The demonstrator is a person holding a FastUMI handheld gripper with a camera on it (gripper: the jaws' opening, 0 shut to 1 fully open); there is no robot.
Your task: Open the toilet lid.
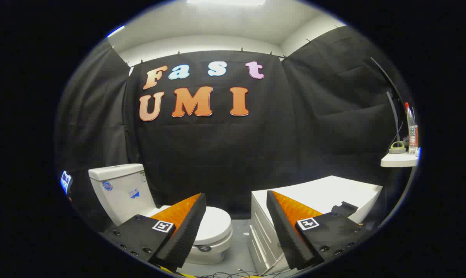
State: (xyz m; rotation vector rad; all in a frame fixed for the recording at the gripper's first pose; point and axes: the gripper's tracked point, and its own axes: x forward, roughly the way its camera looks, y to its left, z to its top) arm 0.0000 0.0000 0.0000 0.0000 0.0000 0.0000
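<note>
Beyond our left finger sits the toilet lid [214, 224], down flat. Our gripper [236, 227] is spread wide, holding nothing; we should approach low and hook the front edge.

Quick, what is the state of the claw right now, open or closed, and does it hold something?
Claw: open, holding nothing; the closed white ceramic toilet lid lies beyond its fingers.

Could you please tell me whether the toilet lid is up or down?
Down: the toilet lid lies flat over the bowl, beyond the open gripper.
</note>
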